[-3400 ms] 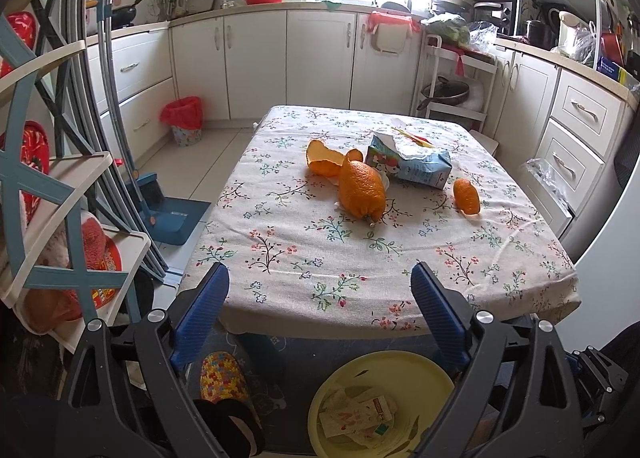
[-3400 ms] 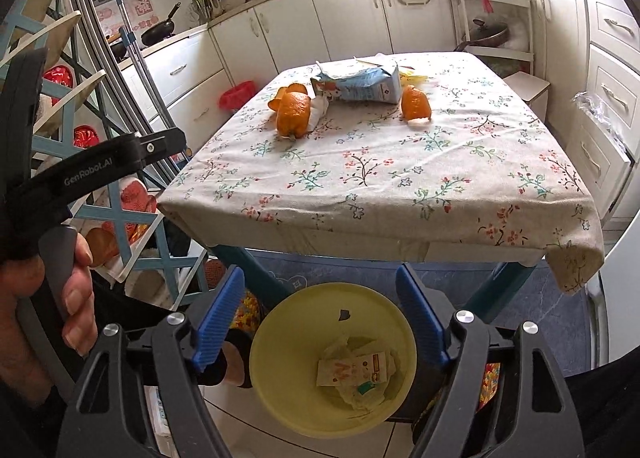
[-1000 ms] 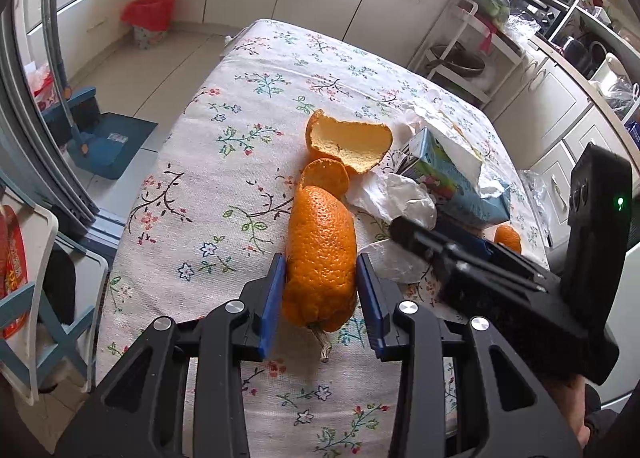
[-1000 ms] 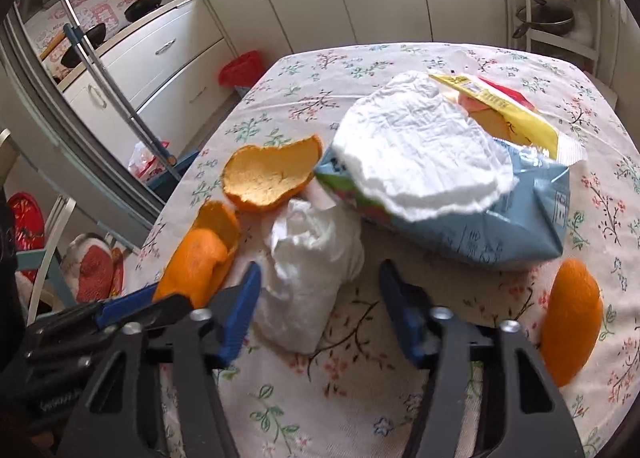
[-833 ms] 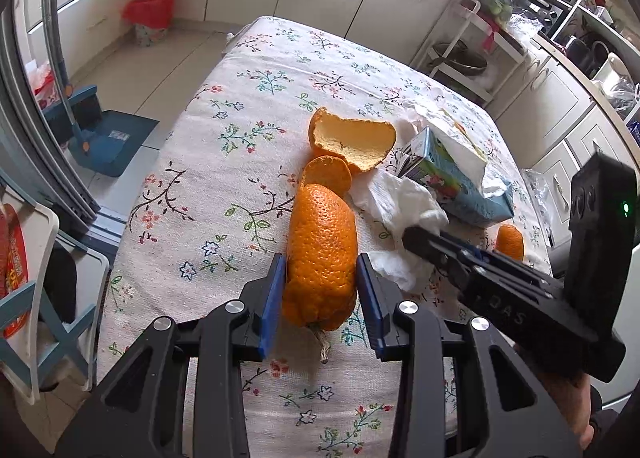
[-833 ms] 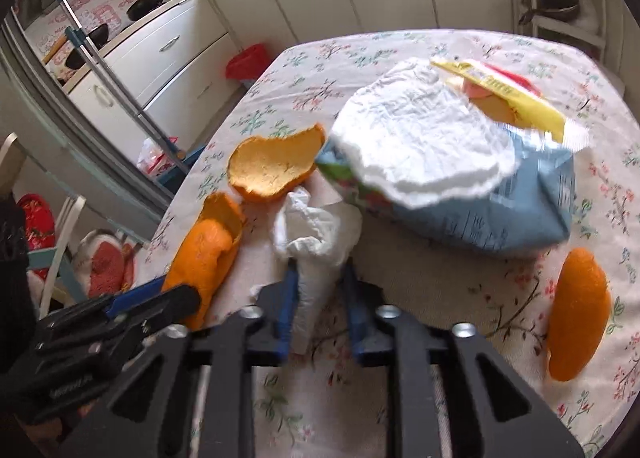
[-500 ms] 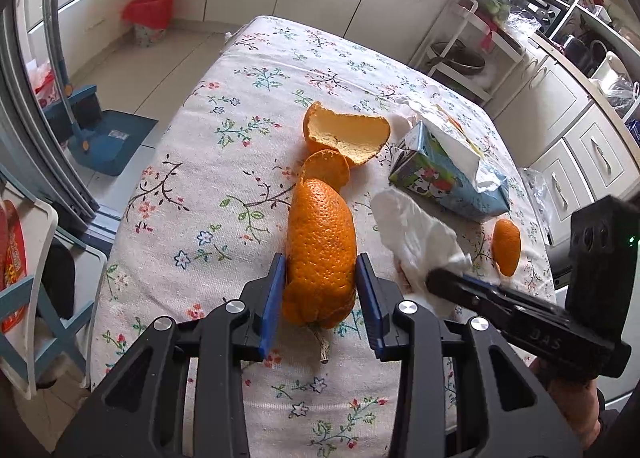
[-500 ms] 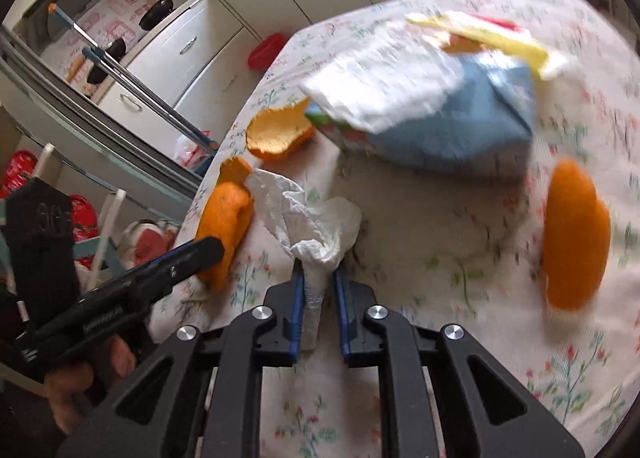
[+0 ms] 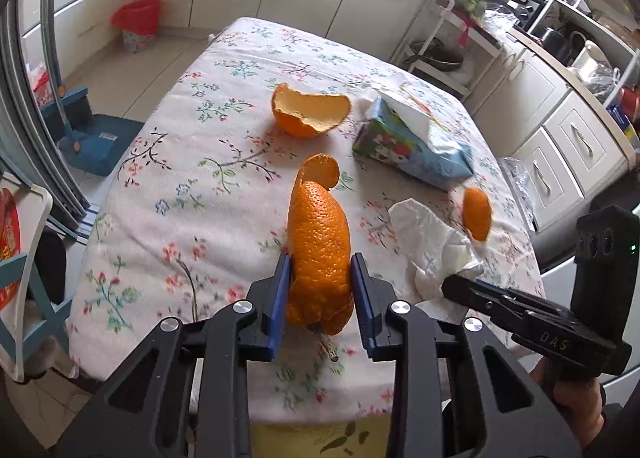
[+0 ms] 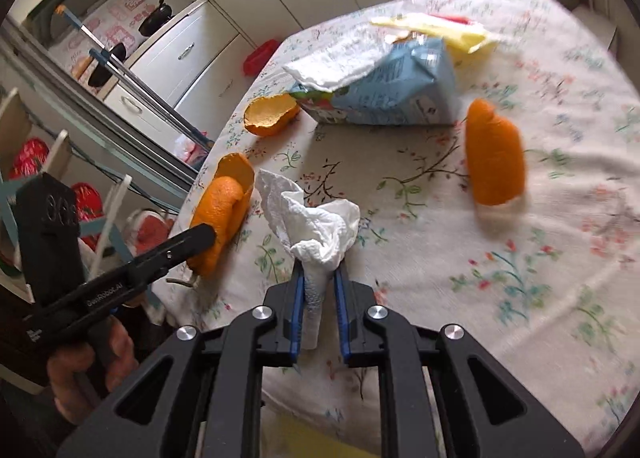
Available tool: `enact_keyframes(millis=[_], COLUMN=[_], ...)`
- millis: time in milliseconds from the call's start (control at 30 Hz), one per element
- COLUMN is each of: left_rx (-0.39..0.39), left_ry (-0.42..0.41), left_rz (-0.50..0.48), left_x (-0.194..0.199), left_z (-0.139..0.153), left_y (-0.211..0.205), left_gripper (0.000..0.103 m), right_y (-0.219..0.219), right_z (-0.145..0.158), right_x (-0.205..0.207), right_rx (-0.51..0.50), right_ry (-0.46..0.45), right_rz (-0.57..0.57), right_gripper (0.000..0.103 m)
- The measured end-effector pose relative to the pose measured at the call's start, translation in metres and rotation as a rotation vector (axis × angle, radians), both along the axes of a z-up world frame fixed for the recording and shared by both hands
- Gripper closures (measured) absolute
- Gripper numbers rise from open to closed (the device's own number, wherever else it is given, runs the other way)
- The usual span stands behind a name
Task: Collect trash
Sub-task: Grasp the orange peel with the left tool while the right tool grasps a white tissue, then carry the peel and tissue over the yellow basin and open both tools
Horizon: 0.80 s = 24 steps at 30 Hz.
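Over a kitchen table spread with a white floral-print tablecloth (image 9: 168, 185), my left gripper (image 9: 320, 290) has just been closing its blue pads further and now grasps a long curled strip of orange peel (image 9: 318, 254), its dry stem end poking out below the fingers, lifted above the near edge of the table. My right gripper (image 10: 318, 298) is clenched on a crumpled white paper tissue (image 10: 316, 225), the wad fanning out above the narrow jaws (they pinch its twisted tail). On the cloth sit a cup-shaped piece of orange peel with its pale inside up (image 9: 310, 111), a soft blue pack of tissues with a white sheet pulled out (image 9: 412, 143), and a smaller oval piece of orange peel (image 10: 494, 155), apart from the pack.
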<state>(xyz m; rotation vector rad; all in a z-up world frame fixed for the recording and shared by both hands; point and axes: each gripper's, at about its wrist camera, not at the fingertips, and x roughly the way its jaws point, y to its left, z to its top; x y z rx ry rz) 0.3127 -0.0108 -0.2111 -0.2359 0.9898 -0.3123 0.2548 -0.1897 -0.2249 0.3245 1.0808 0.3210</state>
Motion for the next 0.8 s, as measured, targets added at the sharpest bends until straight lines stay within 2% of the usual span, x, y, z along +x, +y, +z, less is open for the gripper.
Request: enact_keyframes(millis=[167, 300, 800], left_rx=[0.035, 0.055, 0.046], left_ry=[-0.075, -0.115, -0.163], left_rz=[-0.015, -0.016, -0.033], left_x=[-0.021, -0.034, -0.064], left_z=[0.011, 0.019, 0.032], left_y=[-0.006, -0.011, -0.013], left_gripper=[0.075, 0.075, 0.075], right_y=[-0.002, -0.013, -0.011], right_z=[0.018, 0.024, 0.023], right_x=[-0.017, -0.029, -0.061], right_rx=[-0.077, -0.073, -0.085], right_ry=[-0.096, -0.145, -0.169], right_rz=[-0.019, -0.066, -0.098], right_gripper=[0.088, 0.088, 0.088])
